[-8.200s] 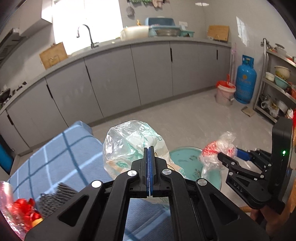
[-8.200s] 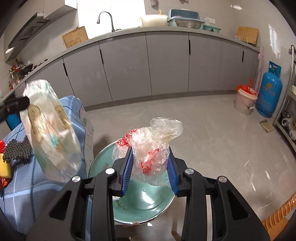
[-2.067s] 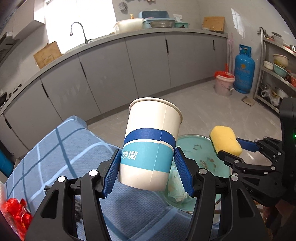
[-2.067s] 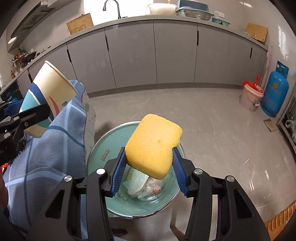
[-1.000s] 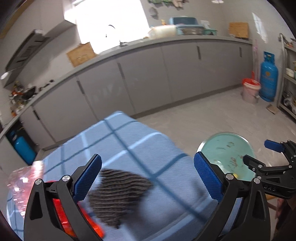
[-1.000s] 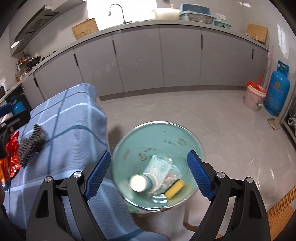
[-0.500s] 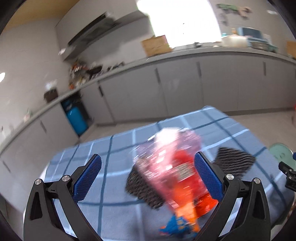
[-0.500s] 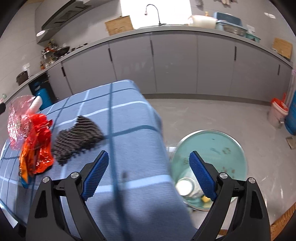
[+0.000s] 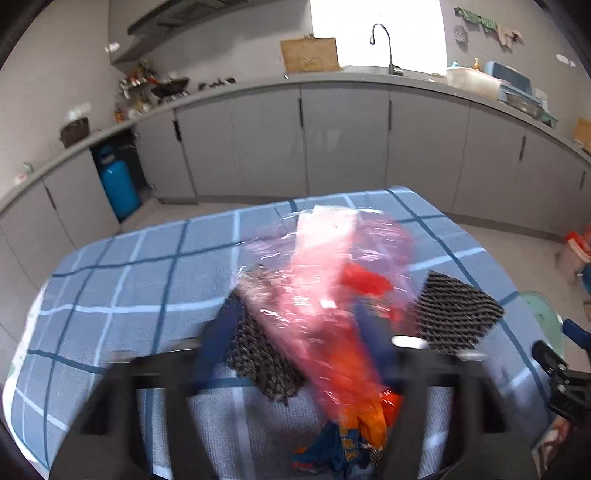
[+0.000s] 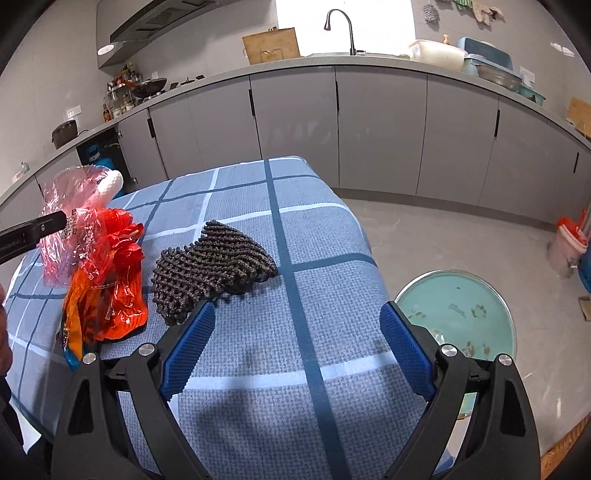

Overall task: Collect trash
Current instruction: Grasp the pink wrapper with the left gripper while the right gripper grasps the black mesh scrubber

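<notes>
A pink and clear plastic bag [image 9: 325,266] with red and orange wrappers [image 10: 107,291] lies on the blue checked tablecloth [image 10: 295,229]. My left gripper [image 9: 295,332] is around the bag, its fingers blurred by motion and part closed on it; whether they grip it is unclear. One left finger [image 10: 33,229] touches the bag in the right wrist view. A dark knitted mesh cloth [image 10: 210,262] lies beside the bag. My right gripper [image 10: 295,350] is open and empty above the cloth's near side. The teal trash bin [image 10: 458,295] stands on the floor at right.
Grey kitchen cabinets [image 10: 295,118] with a sink tap [image 10: 343,26] run along the back. A blue gas bottle [image 9: 116,181] stands at the left. A white bucket with a red lid [image 10: 567,243] sits on the floor at far right. The right gripper [image 9: 561,369] shows at the left view's right edge.
Both grippers have swung left from the bin over the table. The left jaws have narrowed around the pink bag. The right gripper stays open and has come closer to the mesh cloth.
</notes>
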The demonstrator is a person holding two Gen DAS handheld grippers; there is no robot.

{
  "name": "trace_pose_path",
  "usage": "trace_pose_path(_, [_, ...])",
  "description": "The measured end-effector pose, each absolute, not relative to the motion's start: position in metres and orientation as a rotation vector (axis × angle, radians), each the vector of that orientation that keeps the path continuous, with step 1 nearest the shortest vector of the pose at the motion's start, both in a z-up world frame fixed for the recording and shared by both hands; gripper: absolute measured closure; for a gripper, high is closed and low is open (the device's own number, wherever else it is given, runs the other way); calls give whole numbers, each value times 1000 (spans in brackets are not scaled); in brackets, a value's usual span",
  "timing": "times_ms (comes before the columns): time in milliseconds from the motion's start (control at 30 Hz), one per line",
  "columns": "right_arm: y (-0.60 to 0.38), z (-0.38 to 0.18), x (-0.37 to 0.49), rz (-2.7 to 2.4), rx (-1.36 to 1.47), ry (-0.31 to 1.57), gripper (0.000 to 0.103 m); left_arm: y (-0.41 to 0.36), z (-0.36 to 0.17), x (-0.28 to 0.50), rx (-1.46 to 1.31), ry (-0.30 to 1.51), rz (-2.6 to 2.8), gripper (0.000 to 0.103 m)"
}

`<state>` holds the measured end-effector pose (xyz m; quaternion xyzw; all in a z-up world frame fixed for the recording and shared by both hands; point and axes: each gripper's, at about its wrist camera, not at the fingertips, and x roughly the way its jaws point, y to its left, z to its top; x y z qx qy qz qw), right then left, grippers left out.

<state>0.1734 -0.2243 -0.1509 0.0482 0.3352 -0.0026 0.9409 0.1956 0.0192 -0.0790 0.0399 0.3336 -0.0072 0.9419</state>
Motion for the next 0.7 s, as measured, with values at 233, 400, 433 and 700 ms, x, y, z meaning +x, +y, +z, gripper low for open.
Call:
trace_pose_path(233, [-213,-146,186,16,73,678,13,34,-61,180,59,641,-55,88])
trace_pose_path(400, [-205,-141,205,21,46,669,13,41,-35,168,75,550,-30,88])
trace_pose_path(433, [-203,-140,209,21,35,666,13,41,-32,166,97,521,-3,88])
trace_pose_path(700, [-186,-147,259,46,-7,694,15,46,-27,173,171,443,102,88])
